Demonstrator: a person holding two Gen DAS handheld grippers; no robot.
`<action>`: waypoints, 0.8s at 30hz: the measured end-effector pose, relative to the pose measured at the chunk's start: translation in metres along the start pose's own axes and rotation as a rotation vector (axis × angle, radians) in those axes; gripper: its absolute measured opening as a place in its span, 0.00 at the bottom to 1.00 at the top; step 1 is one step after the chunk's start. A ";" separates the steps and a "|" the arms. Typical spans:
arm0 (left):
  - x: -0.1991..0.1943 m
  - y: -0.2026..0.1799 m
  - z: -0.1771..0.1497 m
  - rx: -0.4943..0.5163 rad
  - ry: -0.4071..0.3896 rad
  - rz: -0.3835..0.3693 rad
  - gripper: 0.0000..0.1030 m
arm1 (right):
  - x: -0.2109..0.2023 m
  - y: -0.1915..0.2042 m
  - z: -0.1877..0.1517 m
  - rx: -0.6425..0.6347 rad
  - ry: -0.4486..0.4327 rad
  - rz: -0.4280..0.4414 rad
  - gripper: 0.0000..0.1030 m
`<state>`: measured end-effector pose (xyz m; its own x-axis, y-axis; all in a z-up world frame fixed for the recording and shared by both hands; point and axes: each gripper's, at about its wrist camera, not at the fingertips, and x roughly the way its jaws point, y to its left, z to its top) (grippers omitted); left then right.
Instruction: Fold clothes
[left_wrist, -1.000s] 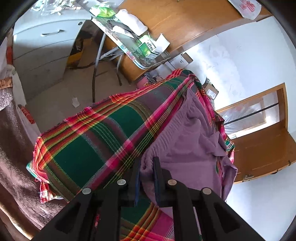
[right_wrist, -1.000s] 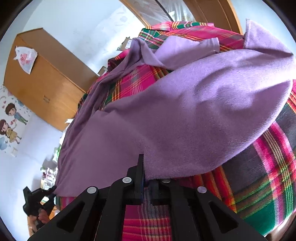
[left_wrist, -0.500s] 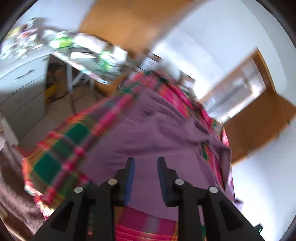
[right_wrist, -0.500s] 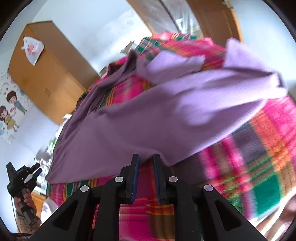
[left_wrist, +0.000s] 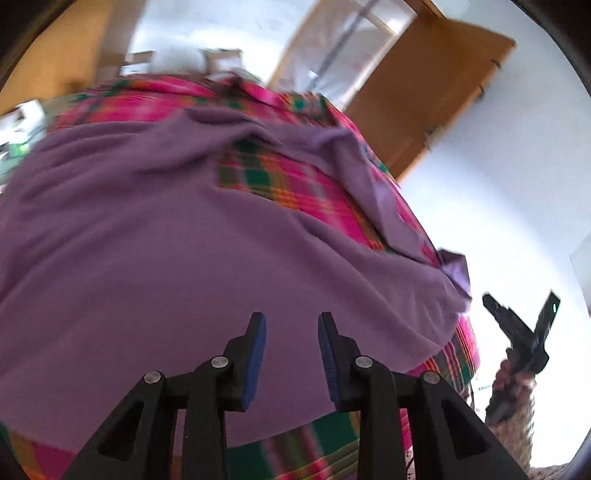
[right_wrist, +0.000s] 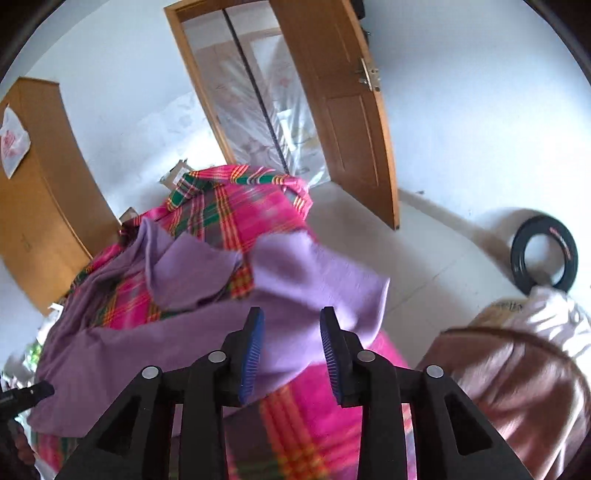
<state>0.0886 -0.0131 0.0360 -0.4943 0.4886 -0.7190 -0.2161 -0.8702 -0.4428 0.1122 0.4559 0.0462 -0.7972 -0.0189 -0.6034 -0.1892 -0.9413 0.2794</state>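
A purple garment (left_wrist: 155, 251) lies spread over a bed covered by a pink and green plaid blanket (left_wrist: 295, 184). My left gripper (left_wrist: 291, 321) hovers open above the garment's near part, nothing between its blue-padded fingers. The right gripper (left_wrist: 524, 332) shows at the far right of that view, held in a hand. In the right wrist view the purple garment (right_wrist: 177, 339) lies on the plaid blanket (right_wrist: 251, 206), one end folded near the bed's edge. My right gripper (right_wrist: 291, 317) is open above that end, holding nothing. The left gripper's tip (right_wrist: 22, 393) peeks in at the left edge.
A wooden door (right_wrist: 343, 107) stands ajar beside a curtained doorway (right_wrist: 255, 110). A wooden wardrobe (right_wrist: 40, 184) lines the left wall. A black tyre (right_wrist: 543, 254) leans on the right wall near a white sack (right_wrist: 554, 314). Brown fabric (right_wrist: 517, 387) lies at lower right.
Both grippers were shut on the garment's edge a second ago; both have let go, opened wide and drawn back. The garment now lies flat on the blanket.
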 end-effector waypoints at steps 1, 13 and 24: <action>0.008 -0.008 0.001 0.023 0.023 -0.004 0.29 | 0.005 -0.005 0.005 -0.001 0.006 -0.010 0.32; 0.068 -0.057 0.010 0.130 0.142 -0.057 0.29 | 0.052 -0.033 0.033 -0.031 0.062 0.006 0.44; 0.090 -0.069 0.013 0.160 0.184 -0.067 0.33 | 0.099 -0.032 0.039 -0.038 0.225 0.059 0.45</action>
<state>0.0484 0.0902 0.0089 -0.3163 0.5358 -0.7828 -0.3807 -0.8275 -0.4126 0.0173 0.4975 0.0064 -0.6573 -0.1451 -0.7395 -0.1212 -0.9482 0.2938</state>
